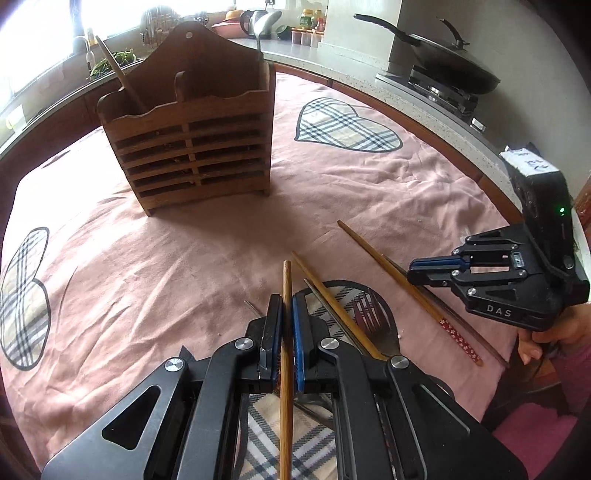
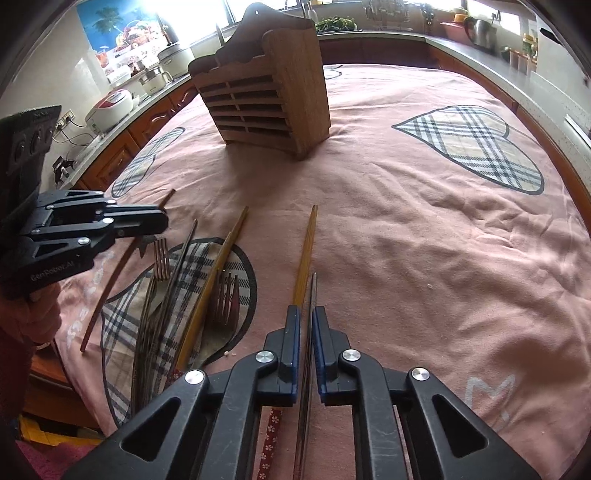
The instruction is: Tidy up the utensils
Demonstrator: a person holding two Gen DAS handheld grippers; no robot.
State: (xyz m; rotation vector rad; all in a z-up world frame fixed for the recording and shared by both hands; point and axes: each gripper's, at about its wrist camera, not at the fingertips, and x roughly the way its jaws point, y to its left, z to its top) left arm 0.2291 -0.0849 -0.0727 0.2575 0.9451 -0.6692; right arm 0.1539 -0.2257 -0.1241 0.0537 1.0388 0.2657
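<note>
A wooden utensil holder stands upright on the pink cloth, with a chopstick and a metal spoon in it; it also shows in the right wrist view. My left gripper is shut on a brown chopstick and shows from the side in the right wrist view. My right gripper is shut on a dark thin chopstick, beside a flower-patterned chopstick. In the left wrist view it hovers over those chopsticks. Forks and more chopsticks lie between the grippers.
The pink cloth with plaid hearts covers the table. A counter runs around it, with a wok on a stove, a kettle, jars, rice cookers and a sink.
</note>
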